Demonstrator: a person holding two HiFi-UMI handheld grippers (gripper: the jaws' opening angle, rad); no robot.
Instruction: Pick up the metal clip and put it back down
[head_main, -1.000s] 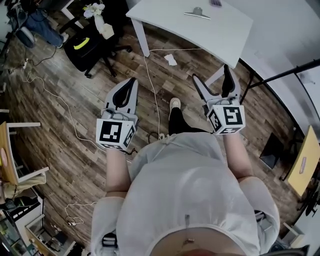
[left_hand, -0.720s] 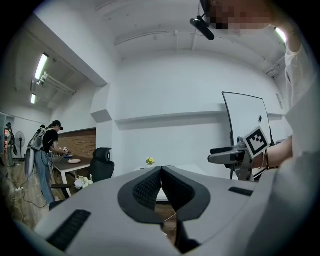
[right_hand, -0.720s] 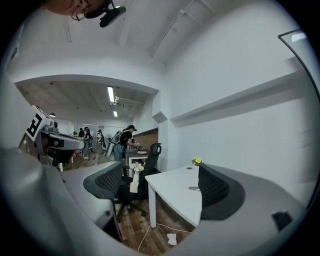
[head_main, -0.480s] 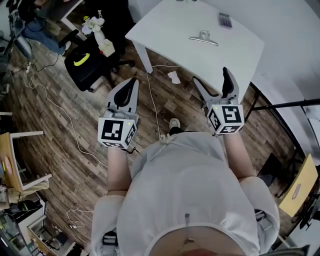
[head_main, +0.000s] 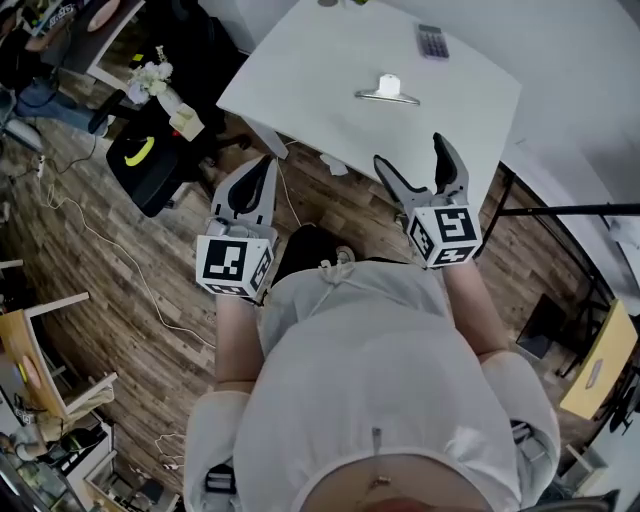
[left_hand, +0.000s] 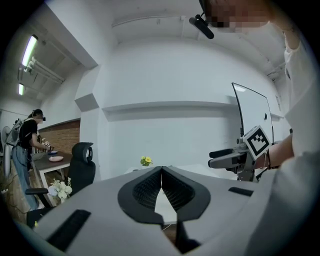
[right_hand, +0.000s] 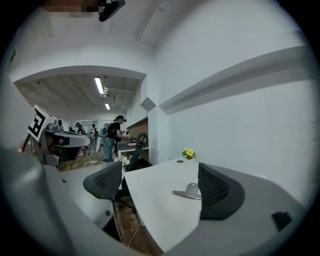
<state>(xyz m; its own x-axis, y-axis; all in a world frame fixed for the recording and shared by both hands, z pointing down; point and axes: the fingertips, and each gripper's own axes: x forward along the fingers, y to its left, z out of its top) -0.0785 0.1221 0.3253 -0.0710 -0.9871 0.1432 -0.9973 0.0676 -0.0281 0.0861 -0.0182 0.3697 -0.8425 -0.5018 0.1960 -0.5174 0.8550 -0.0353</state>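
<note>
Head view: flat shiny metal clip (head_main: 387, 92) lies on smooth white table (head_main: 300, 70); left gripper (head_main: 262, 164) closed, right gripper (head_main: 409, 151) wide, empty.

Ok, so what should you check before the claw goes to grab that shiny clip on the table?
1. Right claw open: ok, jaws wide apart, nothing between them.
2. Metal clip in sight: ok, lying on the white table.
3. Clip free to lift: ok, the small dark device lies apart from it.
4. Right claw at the clip: not ok, the clip lies ahead, not between the jaws.
5. Left claw out of the way: ok, shut, empty, over the floor.
</note>
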